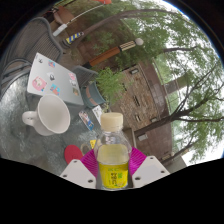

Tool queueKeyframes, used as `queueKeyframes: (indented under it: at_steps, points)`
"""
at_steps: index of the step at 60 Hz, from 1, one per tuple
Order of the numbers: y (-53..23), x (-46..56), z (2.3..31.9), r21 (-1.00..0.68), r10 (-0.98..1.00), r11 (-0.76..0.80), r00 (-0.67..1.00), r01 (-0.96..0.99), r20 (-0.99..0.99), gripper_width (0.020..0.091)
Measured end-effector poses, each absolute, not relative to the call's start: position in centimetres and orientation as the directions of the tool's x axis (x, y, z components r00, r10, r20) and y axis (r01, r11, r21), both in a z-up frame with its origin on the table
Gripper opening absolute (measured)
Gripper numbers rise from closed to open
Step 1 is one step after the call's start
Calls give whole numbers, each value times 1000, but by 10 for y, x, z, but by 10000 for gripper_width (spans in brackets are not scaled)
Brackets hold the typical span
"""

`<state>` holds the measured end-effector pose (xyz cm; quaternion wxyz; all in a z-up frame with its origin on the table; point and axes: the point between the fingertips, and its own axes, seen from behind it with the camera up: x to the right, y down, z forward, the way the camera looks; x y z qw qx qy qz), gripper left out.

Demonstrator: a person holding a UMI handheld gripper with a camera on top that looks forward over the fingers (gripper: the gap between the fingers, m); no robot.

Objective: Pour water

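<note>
A clear plastic bottle (113, 158) with a pale cap, yellowish liquid and a yellow label stands upright between my fingers. My gripper (113, 168) is shut on the bottle, both magenta pads (91, 163) pressing its sides. A white mug (51, 115) sits on the glass tabletop (30, 140), ahead and to the left of the bottle, its opening facing up.
A flat case covered in stickers (52, 78) lies on the table beyond the mug. A small pink object (72, 153) rests just left of my fingers. A potted green plant (109, 82) stands behind the bottle. Trees and a wooden fence fill the right side.
</note>
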<state>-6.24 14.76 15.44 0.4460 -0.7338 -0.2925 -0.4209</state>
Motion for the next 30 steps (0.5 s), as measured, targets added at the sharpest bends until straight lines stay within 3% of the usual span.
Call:
queueKeyframes:
  at_steps: [5,13,22,30]
  points:
    - [155,-84,142,2,218,-390,90,921,972,360]
    - [161,-87,134,410,386,-308,-281,859,878,358]
    - [191,-96,164,680,408,-214,-569,701,714,364]
    - [189,-101,164,751,435,-153,-639,642,634,362]
